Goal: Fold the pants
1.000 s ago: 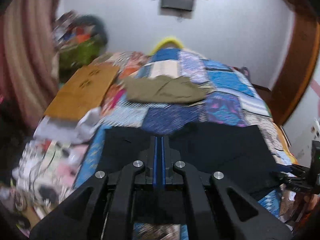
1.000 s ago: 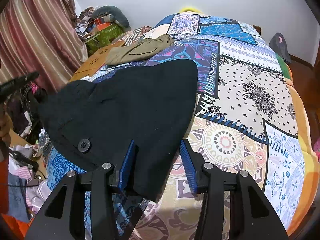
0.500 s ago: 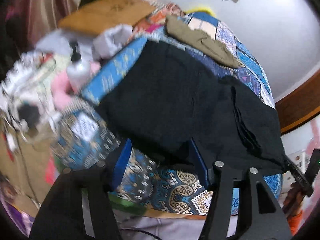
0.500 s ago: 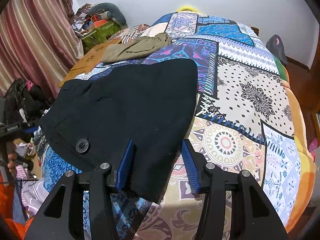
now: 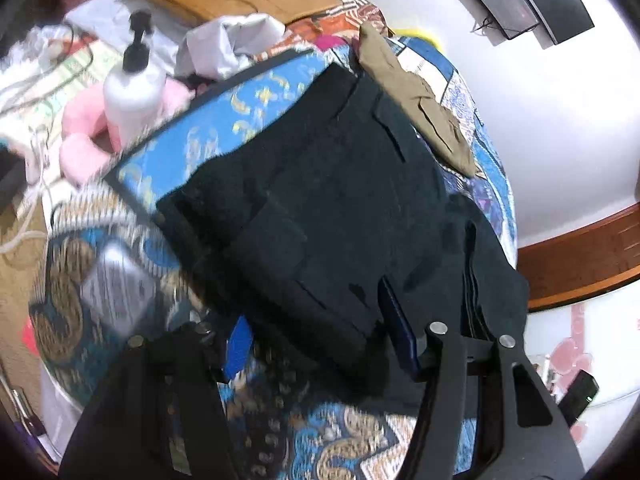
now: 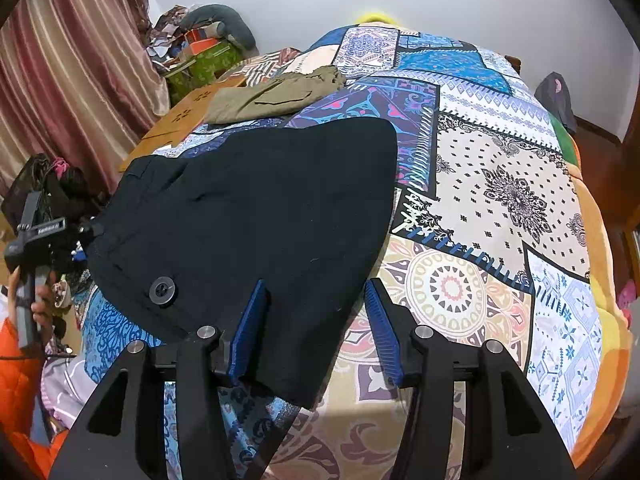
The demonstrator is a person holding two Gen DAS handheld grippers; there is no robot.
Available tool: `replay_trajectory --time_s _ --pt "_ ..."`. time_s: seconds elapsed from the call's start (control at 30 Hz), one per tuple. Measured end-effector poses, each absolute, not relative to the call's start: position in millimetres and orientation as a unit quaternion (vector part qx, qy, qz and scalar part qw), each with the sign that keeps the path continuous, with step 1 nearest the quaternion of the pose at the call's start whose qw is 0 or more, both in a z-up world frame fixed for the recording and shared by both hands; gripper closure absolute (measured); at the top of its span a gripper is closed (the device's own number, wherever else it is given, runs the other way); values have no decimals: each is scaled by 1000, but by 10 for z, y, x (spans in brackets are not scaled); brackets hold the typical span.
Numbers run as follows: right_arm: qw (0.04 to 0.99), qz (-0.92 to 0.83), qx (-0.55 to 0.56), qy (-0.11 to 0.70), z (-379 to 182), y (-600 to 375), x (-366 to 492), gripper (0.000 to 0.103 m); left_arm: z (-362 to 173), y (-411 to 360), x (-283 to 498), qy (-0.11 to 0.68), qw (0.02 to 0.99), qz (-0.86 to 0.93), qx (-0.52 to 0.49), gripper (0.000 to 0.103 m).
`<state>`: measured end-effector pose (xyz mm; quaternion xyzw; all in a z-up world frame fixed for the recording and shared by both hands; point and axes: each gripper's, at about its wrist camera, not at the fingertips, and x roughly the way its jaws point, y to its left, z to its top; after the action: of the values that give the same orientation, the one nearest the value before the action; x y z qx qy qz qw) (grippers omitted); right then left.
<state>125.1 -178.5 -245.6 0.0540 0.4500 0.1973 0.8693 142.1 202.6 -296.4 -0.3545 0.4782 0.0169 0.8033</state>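
Nearest the right wrist camera, the right gripper is standing with its jaws apart, straddling the near hem of the black pants, which are lying folded on the patchwork bedspread. The left gripper is likewise standing with jaws apart over the pants' waistband edge. Farther back, an olive garment is resting on the bedspread, near a cardboard sheet.

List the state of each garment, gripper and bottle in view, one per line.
black pants: folded, flat on the quilt, waist button showing
olive pants: folded, lying beyond the black pair
left gripper: open, astride the waistband edge
right gripper: open, fabric between fingers
pump bottle: upright
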Motion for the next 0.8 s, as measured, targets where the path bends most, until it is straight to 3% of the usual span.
replay_trajectory --time_s 0.03,0.1,0.2,0.33,0.6,0.8 --pt "869 198 54 449 -2455 -1777 1245 53 -2947 2005 1478 476 811 24 -339 49" --pt "870 200 54 448 -2460 -1770 1244 51 -2952 1962 1570 481 822 46 -301 69" --pt "871 199 51 447 -2459 -1746 1243 48 -2883 1786 1669 485 842 61 -229 83" --pt "872 198 48 445 -2458 -1737 1243 48 -2522 1514 1695 453 879 80 -124 87" --pt "874 197 72 438 -2387 -1797 1232 48 -1410 883 1770 345 937 7 -43 88" --pt "878 198 82 429 -2368 -1841 1177 48 -954 95 1776 284 956 -69 37 88"
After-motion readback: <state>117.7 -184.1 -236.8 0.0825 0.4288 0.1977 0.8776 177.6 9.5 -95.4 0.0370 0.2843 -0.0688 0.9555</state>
